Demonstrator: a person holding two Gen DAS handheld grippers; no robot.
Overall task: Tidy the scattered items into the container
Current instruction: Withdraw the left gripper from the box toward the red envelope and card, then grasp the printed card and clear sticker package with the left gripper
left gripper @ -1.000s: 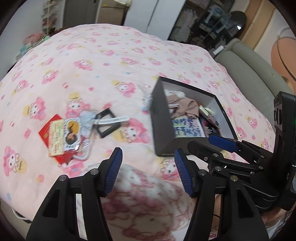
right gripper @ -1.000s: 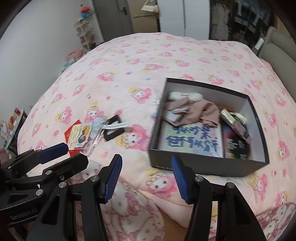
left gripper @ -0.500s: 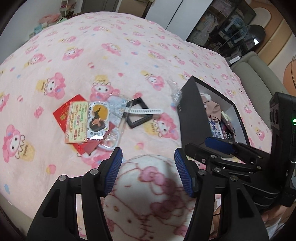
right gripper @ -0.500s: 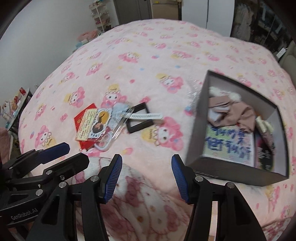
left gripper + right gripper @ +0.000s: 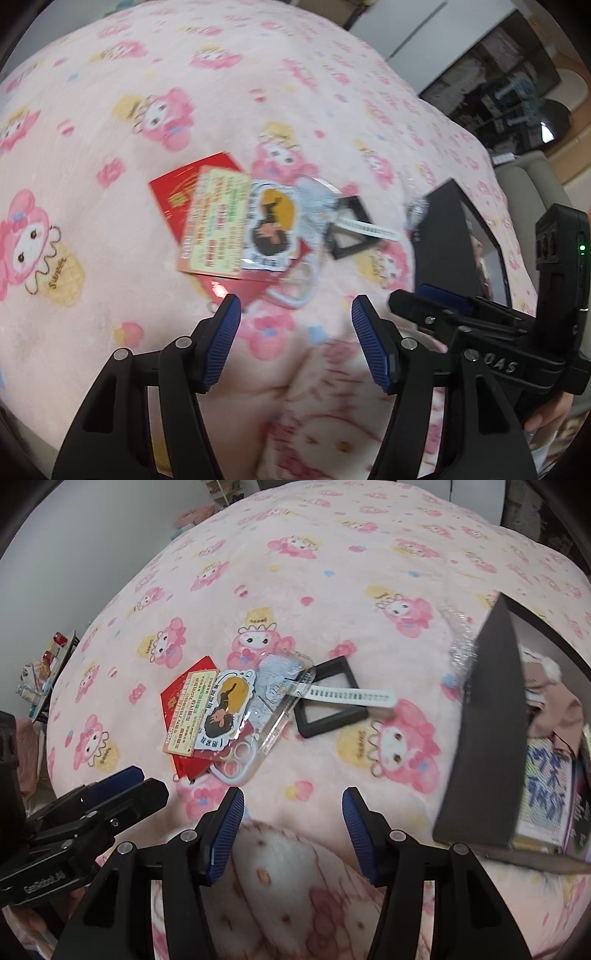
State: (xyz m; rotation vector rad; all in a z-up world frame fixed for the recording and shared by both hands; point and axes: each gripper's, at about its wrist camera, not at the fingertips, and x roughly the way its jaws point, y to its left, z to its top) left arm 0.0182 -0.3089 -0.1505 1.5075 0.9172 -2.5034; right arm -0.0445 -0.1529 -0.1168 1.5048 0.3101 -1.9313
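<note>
Pink blanket (image 5: 332, 572) nearer now – both grippers' fingers apart, empty, left gripper (image 5: 295, 306) just widened, right gripper (image 5: 291, 797) steady

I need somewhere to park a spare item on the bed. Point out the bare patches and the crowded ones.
Bare pink cartoon-print blanket lies beyond the pile, and a strip lies between the black square frame and the dark open box. Crowded: the red envelope, clear phone case and white ridged strip overlap in one cluster. The box is already well filled.

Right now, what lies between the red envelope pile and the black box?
A square black frame with a white toothed strip across it, on the pink blanket; clearest in the right wrist view.
</note>
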